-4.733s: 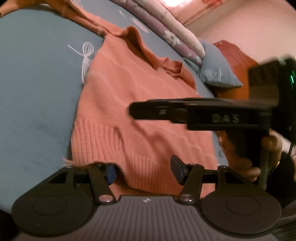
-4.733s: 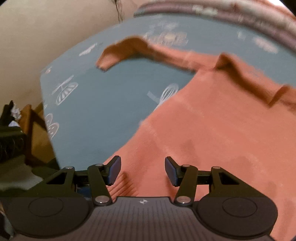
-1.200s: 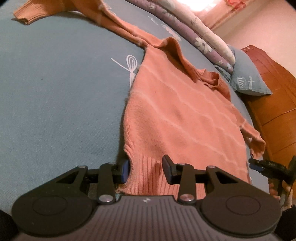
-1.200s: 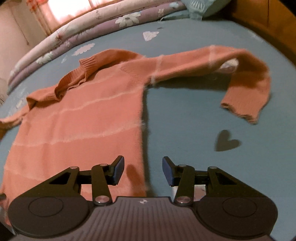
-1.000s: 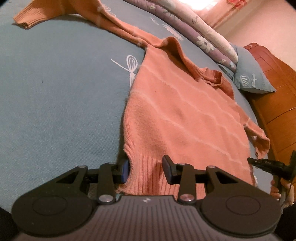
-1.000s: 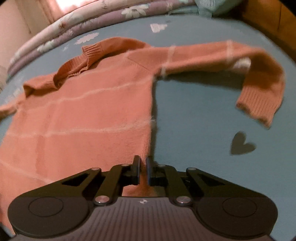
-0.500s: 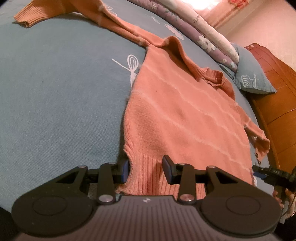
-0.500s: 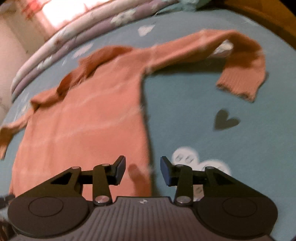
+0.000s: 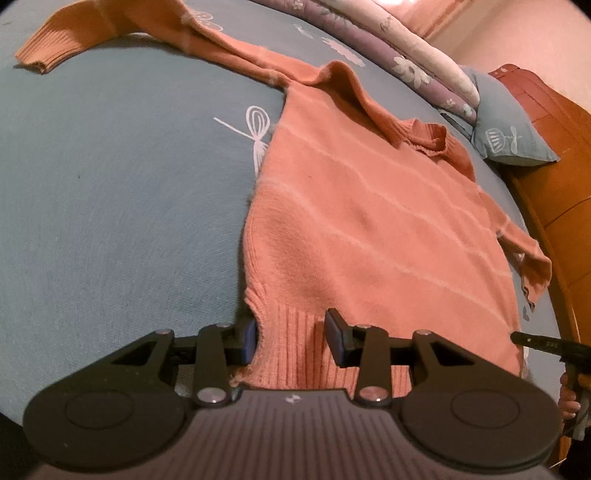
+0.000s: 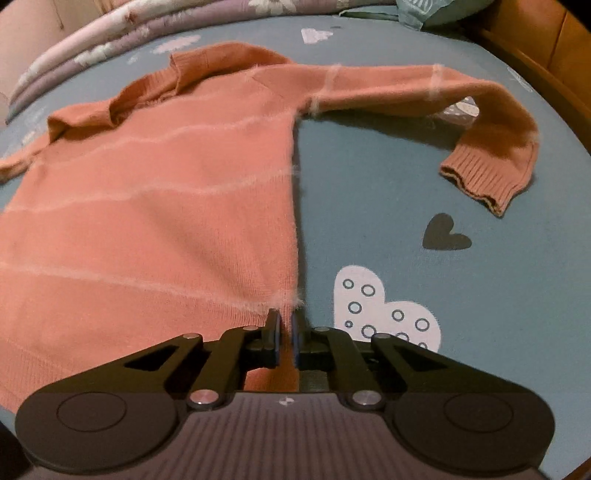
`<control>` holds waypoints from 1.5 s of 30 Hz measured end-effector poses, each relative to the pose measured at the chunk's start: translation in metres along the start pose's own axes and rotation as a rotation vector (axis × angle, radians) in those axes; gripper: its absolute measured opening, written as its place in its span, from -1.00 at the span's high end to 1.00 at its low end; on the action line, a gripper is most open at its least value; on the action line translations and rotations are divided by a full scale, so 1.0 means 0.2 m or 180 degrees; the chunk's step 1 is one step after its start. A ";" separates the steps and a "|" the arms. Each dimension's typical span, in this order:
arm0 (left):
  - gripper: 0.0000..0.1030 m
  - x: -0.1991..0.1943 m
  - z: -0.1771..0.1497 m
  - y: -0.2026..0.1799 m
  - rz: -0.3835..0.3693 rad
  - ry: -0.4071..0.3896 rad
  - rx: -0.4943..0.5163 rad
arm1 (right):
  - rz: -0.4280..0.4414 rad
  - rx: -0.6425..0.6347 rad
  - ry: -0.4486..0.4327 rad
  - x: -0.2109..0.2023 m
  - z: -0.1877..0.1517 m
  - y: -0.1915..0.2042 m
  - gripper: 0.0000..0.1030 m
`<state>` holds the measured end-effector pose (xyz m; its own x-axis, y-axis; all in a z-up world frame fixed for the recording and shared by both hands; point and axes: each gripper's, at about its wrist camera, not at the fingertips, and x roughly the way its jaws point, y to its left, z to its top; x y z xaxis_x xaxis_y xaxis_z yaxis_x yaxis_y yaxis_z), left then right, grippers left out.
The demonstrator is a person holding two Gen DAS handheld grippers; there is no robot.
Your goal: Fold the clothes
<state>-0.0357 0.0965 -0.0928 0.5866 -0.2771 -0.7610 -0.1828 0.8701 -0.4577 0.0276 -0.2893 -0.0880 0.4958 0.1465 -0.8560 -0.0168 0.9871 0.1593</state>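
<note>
The orange knitted sweater with thin pale stripes [image 9: 369, 221] lies spread flat, front up, on the blue-grey printed bedsheet [image 9: 110, 203], its ribbed hem at the near edge of the bed and its collar toward the rolled floral bedding at the far edge. No fold is visible: the body is a single flat layer, the one sleeve [image 10: 424, 92] extends sideways toward the wooden bed frame with its cuff bent back, and the other sleeve [image 9: 147, 29] extends across the sheet to the opposite side. The task is therefore judged to be at its start, with both sleeves and the body left to fold. The left gripper [image 9: 291, 334] is at one hem corner, jaws at a moderate width, the ribbed hem between them; the one pad appears to touch the hem edge, the other stands clear, so no grip is established. The right gripper [image 10: 284, 332] is at the opposite hem corner; its jaws are closing, almost together, with the sweater's side edge pinched between the pads.
</note>
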 end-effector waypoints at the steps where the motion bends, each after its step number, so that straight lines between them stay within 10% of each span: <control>1: 0.25 0.00 0.00 0.00 0.0000 -0.0002 0.0003 | 0.0048 0.0079 -0.0031 -0.03 -0.01 -0.01 0.65; 5: 0.25 0.00 0.00 0.00 -0.0016 -0.0005 0.0013 | 0.0273 0.0333 -0.0028 -0.12 -0.09 -0.08 0.07; 8: 0.25 0.00 0.00 0.01 -0.0042 0.0001 -0.0003 | 0.0435 0.0401 0.0152 -0.12 -0.17 -0.09 0.08; 10: 0.25 0.00 0.00 0.01 -0.0053 0.0003 -0.0020 | 0.0195 0.0218 0.0162 -0.11 -0.19 -0.04 0.82; 15: 0.25 -0.01 0.00 -0.02 0.0069 0.0043 0.0022 | -0.0183 0.0131 0.0124 -0.14 -0.19 0.00 0.83; 21: 0.25 0.00 0.01 -0.04 0.0126 0.0069 0.0077 | 0.0082 0.0145 -0.0291 -0.19 0.02 -0.06 0.16; 30: 0.24 0.00 0.01 -0.03 0.0120 0.0055 0.0015 | 0.0377 0.0258 -0.0361 0.21 0.44 -0.11 0.18; 32: 0.20 0.01 0.01 -0.03 0.0109 0.0060 0.0008 | 0.0339 0.0214 -0.0307 0.29 0.46 -0.08 0.84; 45: 0.01 0.01 0.01 -0.06 0.0088 0.0079 0.0120 | -0.0229 0.0039 -0.0343 0.23 0.45 -0.01 0.63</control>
<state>-0.0299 0.0861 -0.0882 0.5620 -0.2624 -0.7844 -0.1684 0.8922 -0.4191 0.1277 -0.2893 -0.0837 0.5858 0.0670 -0.8077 0.0324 0.9938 0.1059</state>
